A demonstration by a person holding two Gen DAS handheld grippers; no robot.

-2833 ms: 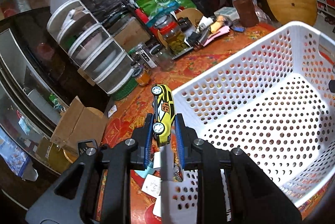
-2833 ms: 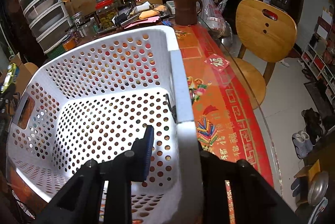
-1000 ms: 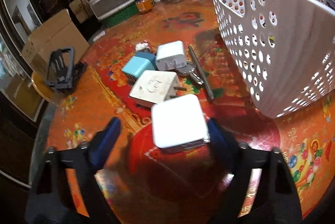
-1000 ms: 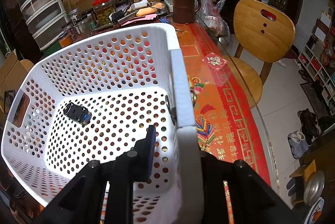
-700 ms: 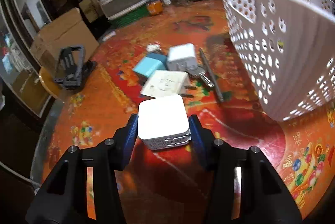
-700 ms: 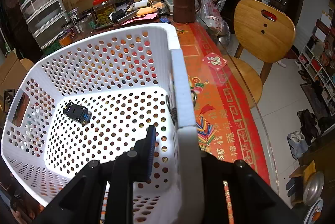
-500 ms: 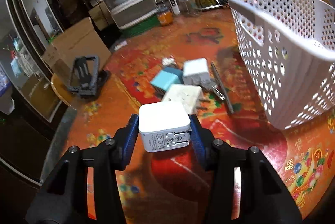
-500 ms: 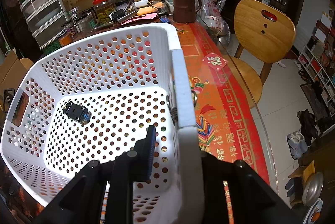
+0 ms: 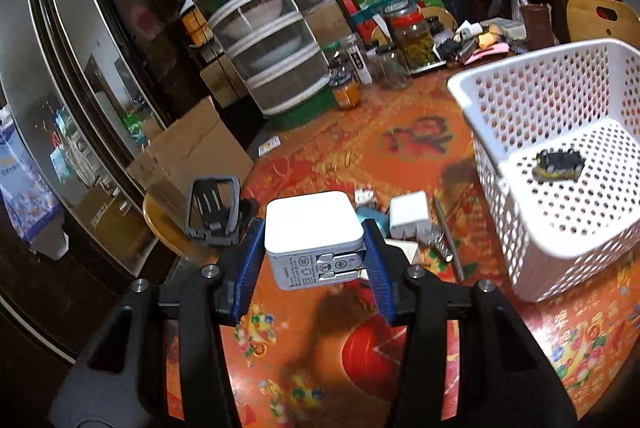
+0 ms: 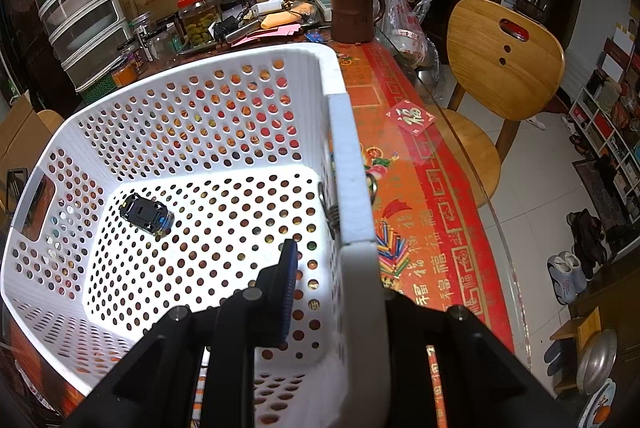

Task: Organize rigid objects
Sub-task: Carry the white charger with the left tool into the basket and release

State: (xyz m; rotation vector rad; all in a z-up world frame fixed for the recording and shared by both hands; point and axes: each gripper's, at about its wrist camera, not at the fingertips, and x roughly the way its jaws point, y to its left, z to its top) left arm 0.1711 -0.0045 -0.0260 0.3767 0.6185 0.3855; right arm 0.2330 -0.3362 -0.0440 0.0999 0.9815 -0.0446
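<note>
My left gripper [image 9: 314, 248] is shut on a white square charger [image 9: 312, 228] and holds it above the table, left of the white perforated basket [image 9: 516, 96]. A toy car [image 9: 558, 164] lies upside down on the basket floor; it also shows in the right wrist view [image 10: 146, 214]. Another white charger [image 9: 410, 214], a blue one [image 9: 370, 218] and a metal tool [image 9: 448, 232] lie on the table behind the held charger. My right gripper [image 10: 332, 268] is shut on the right wall of the basket [image 10: 348, 164].
A black phone stand [image 9: 212, 206] lies at the table's left edge by a cardboard box [image 9: 192, 156]. Stacked drawers [image 9: 264, 52], jars [image 9: 412, 36] and clutter line the far side. A brown mug [image 10: 354, 12] and a wooden chair [image 10: 500, 64] are at the right.
My left gripper closed on the white charger and lifted it off the table. The toy car has dropped into the basket. The right gripper has not moved.
</note>
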